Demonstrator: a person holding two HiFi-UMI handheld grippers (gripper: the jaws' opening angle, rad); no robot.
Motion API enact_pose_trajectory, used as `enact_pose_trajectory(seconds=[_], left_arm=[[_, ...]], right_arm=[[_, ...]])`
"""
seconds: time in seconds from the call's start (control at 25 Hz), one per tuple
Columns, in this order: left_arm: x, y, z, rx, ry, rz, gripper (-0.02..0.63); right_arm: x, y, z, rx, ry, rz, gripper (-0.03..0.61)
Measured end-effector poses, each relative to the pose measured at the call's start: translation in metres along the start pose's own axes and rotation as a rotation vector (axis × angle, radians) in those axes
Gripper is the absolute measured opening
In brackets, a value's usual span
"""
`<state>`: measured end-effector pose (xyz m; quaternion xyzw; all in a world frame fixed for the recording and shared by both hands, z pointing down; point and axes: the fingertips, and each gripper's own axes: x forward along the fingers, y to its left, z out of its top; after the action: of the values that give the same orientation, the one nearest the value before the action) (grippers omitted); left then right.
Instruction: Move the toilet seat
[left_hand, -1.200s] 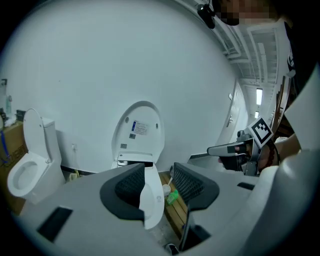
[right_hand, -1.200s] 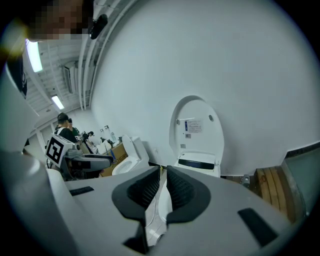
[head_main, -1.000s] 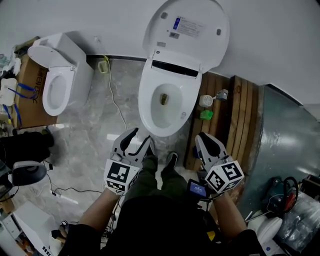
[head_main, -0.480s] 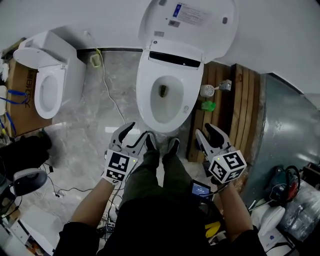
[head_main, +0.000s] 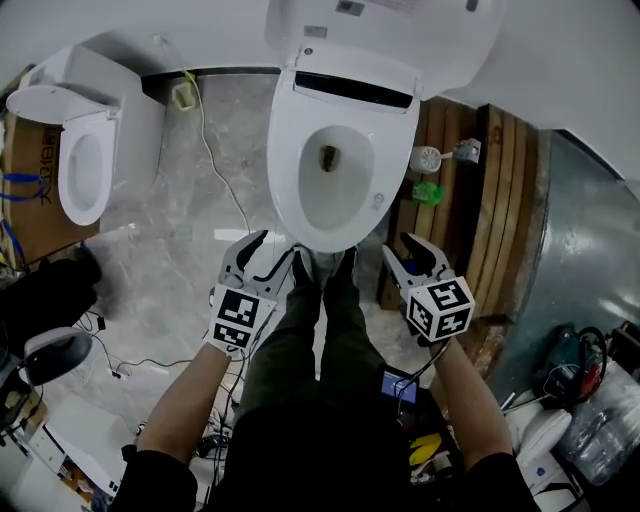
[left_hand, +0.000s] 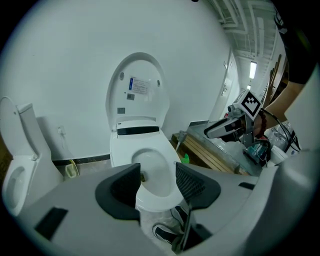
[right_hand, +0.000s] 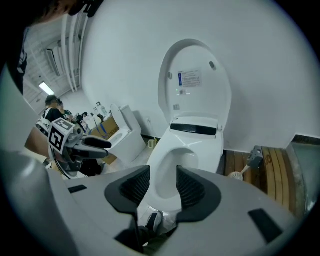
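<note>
Head view: brush beside toilet, second toilet apart.

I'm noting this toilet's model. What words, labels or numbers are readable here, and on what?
Sticker under the raised lid: printed lines, too small to read.
Cardboard box: dark print, too blurred to read.
No other text is legible.
</note>
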<state>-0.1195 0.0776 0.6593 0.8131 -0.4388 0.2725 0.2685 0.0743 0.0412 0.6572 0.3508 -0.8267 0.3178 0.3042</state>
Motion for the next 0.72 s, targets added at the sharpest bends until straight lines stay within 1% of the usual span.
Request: enact_pose_trajectory(seconds=[0.2, 0.44, 0.52, 0.56, 0.64, 0.72], left_arm=[[0.031, -0.006, -0.033, -0.006, 0.066, -0.005, 0.213], [0.072, -0.003, -0.084, -0.048, 0.169, -0.006, 0.213], [0.083, 0.002, -0.099, -0.096, 0.194, 0.001, 0.213], [0.088, 0.005, -0.107, -0.133, 0.202, 0.007, 0.213], [0.097, 0.010, -0.122, -0.223, 0.212, 0.015, 0.213], [0.106, 0.012, -0.137, -0.319, 0.221, 0.015, 0.215]], right_arm=[[0.032, -0.018, -0.039, 0.040, 0.072, 0.023, 0.162], [0.068, -0.031, -0.075, 0.066, 0.125, 0.037, 0.161], [0.080, -0.036, -0.088, 0.069, 0.148, 0.029, 0.161], [0.086, -0.039, -0.096, 0.071, 0.158, 0.025, 0.161], [0.097, -0.041, -0.112, 0.081, 0.181, 0.025, 0.163], [0.106, -0.040, -0.131, 0.108, 0.211, 0.039, 0.181]])
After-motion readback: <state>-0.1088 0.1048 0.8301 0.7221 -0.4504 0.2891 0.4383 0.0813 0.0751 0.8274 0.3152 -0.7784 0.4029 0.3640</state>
